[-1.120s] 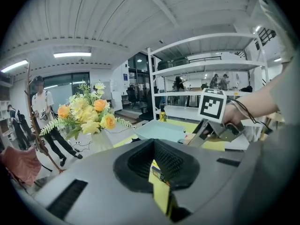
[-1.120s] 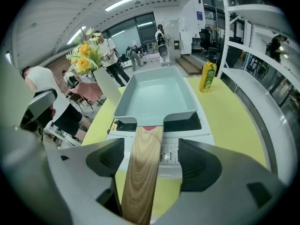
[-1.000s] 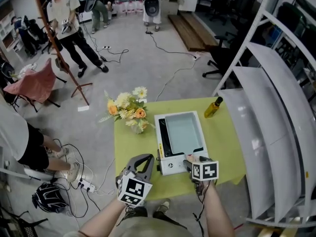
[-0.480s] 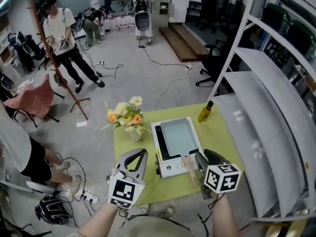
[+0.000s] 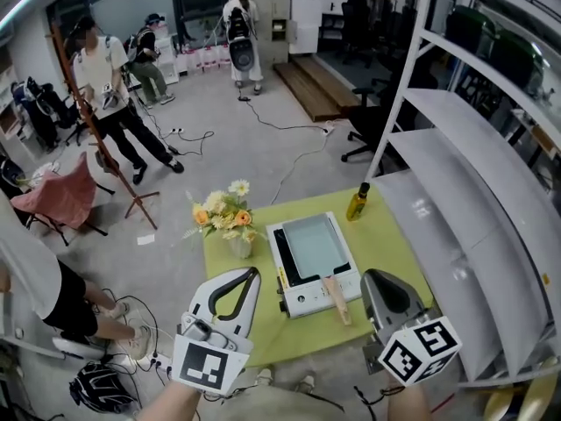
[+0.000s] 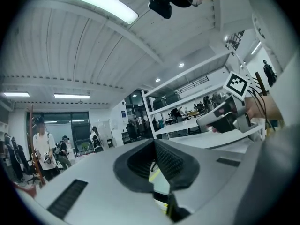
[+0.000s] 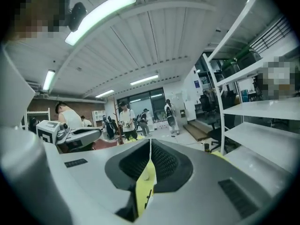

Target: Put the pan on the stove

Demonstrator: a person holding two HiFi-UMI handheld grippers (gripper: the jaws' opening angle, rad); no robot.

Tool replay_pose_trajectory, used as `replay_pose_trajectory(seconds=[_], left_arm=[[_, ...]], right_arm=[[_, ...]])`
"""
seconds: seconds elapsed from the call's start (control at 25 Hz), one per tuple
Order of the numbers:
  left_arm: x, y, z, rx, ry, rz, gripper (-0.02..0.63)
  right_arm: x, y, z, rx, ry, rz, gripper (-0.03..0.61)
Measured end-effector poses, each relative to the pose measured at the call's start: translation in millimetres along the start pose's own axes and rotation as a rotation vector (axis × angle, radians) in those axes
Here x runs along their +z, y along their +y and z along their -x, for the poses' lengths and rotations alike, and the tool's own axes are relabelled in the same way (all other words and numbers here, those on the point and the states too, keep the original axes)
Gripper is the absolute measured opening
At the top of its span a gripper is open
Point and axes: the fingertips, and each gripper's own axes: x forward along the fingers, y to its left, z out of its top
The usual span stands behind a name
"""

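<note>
A rectangular pale pan (image 5: 314, 243) lies on the white stove (image 5: 303, 302) on the green table (image 5: 390, 251). Its wooden handle (image 5: 337, 298) points toward the table's front edge. My right gripper (image 5: 368, 275) hovers to the right of the handle, apart from it, shut with nothing between the jaws; in its own view the jaws (image 7: 150, 142) meet. My left gripper (image 5: 254, 273) hangs left of the stove near the front edge, also shut and empty, and its closed jaws (image 6: 154, 142) show in the left gripper view.
A vase of flowers (image 5: 230, 218) stands at the table's back left, an oil bottle (image 5: 357, 203) at its back right. White shelving (image 5: 478, 191) runs along the right. People, a wooden stand (image 5: 110, 143) and floor cables (image 5: 294, 147) lie beyond.
My right gripper has left the pan handle, drawn back to the right and toward me, and its jaws have shut. The left gripper has risen closer to the camera. The pan stays on the stove.
</note>
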Motion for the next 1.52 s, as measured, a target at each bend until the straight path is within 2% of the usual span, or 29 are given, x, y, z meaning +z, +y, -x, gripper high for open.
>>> replay_pose_trajectory(seconds=[0.12,0.32,0.36,0.44,0.48,0.56,0.64,0.76,0.84,1.32,1.52], left_arm=[[7,-4,13,-0.012,0.008,-0.031,0.006],[0,-19,23,-0.033,0.006,0.014,0.006],[-3,-21,24,-0.028,0.009,0.042,0.006],[-10,-26,28,-0.009,0.015,0.153,0.006],[-12,-29,29,-0.017,0.014,0.165,0.006],[-13,-37,29,-0.058,0.001,0.08,0.006],[-21,-42,26,-0.071,-0.001,0.065,0.006],[-40,-51,26,-0.046,0.043,0.206,0.006],[-46,-54,27,-0.042,0.06,0.261,0.006],[-51,-50,24,-0.043,0.068,0.238,0.006],[-51,-50,24,-0.038,0.063,0.257,0.006]], right_arm=[[5,14,19,-0.007,-0.044,0.043,0.008],[-7,31,42,0.011,-0.042,0.065,0.006],[-12,33,45,0.013,-0.037,0.063,0.006],[-20,37,50,0.022,-0.029,0.044,0.006],[-25,39,51,0.027,-0.024,0.033,0.005],[-35,42,50,0.031,-0.006,0.025,0.005],[-44,43,47,0.035,0.012,0.014,0.005],[-55,43,43,0.038,0.035,0.0,0.005],[-59,43,42,0.035,0.045,-0.004,0.005],[-61,42,33,0.036,0.064,0.015,0.005],[-61,44,33,0.036,0.066,0.021,0.005]])
